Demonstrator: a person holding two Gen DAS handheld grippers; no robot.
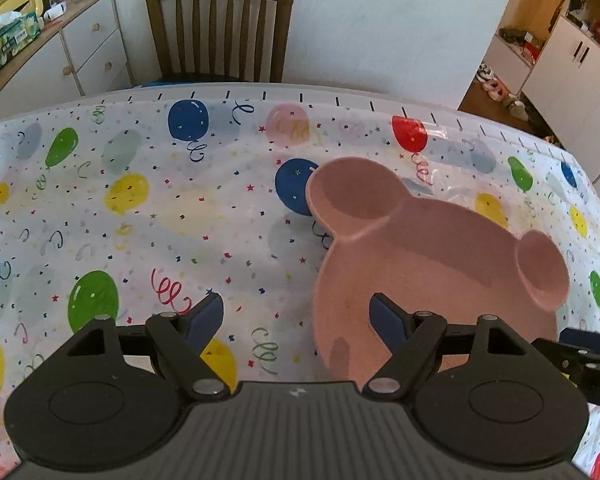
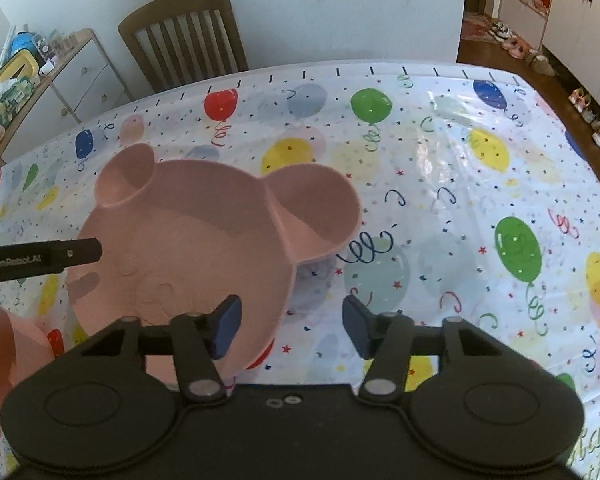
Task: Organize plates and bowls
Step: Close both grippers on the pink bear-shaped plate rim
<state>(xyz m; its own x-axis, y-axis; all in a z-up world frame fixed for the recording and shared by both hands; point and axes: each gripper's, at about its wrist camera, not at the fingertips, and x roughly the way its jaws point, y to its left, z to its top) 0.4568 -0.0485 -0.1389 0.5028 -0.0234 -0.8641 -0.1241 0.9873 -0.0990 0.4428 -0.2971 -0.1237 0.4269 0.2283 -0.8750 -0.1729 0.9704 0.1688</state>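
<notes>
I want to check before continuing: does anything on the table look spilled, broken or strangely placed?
Nothing looks spilled or broken. The pink bear-shaped plate appears empty and whole, though its far right ear seems raised off the balloon tablecloth, so it may sit tilted.

Bright daylight, strong fisheye bending

Light is glaring off the glossy tablecloth [image 2: 452, 128] toward its far right; the plate [image 1: 440, 264] is carrying soft shadows inside, straight edges are bowing near the frame borders, and focus is staying fairly sharp.
</notes>
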